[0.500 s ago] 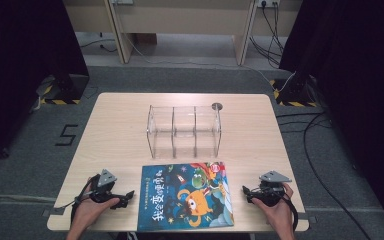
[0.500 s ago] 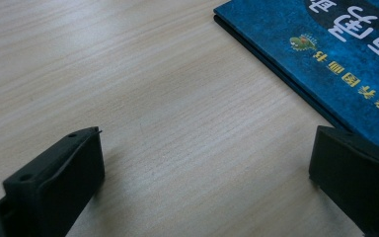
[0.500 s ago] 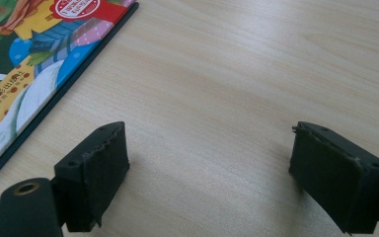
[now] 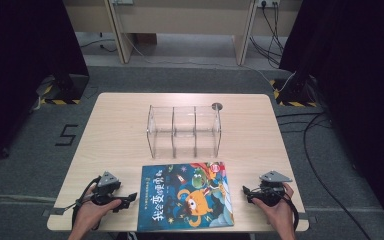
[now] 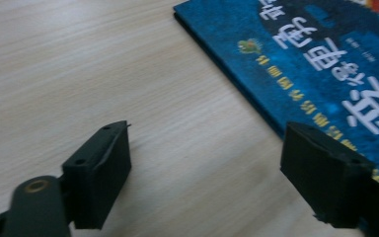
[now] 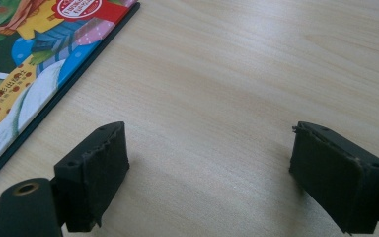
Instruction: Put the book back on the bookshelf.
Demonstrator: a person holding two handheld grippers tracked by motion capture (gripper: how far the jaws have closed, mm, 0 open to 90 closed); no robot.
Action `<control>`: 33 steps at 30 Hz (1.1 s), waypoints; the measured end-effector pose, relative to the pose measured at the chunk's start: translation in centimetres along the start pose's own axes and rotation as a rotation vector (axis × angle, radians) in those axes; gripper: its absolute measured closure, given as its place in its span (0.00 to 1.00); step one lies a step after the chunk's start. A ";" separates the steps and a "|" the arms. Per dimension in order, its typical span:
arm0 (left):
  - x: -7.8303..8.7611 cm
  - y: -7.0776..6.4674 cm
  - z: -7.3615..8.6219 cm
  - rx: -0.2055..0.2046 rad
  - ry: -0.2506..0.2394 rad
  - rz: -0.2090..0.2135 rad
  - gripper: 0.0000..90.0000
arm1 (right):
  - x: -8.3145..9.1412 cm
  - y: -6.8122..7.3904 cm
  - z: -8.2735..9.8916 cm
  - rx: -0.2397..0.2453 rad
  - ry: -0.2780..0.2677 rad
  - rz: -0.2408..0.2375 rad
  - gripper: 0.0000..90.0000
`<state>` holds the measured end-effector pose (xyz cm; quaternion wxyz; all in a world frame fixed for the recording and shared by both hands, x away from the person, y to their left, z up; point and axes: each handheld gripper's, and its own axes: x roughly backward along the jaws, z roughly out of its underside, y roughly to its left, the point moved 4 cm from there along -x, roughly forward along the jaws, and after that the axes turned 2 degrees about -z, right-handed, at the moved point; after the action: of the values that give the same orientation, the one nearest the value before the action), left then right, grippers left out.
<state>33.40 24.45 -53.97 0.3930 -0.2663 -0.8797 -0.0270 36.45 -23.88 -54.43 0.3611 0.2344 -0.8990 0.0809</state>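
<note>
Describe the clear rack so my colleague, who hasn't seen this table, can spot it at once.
Start at the light wooden table and look to its middle, just beyond the blue picture book lying flat at the near edge. There stands the clear acrylic rack, upright, with see-through dividers forming three slots. It is the table's one transparent thing.

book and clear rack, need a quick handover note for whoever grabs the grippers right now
Left gripper: open, holding nothing, on the table just left of the book.
Right gripper: open, holding nothing, right of the book.
Book lies flat, cover up, at the near edge of the table. The clear rack stands behind it, slots bare.
Done: nothing yet.
Left: probably grip the book and stand it in the rack.
</note>
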 end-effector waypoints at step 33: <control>-1.5 -5.3 -0.5 -0.097 0.019 0.068 0.40 | 0.2 1.2 -0.3 -0.060 -0.026 -0.151 0.23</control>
<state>31.97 19.11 -53.81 0.3889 -0.3145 -0.8639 -0.0588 35.96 -22.79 -54.05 0.3613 0.2918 -0.8853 0.0233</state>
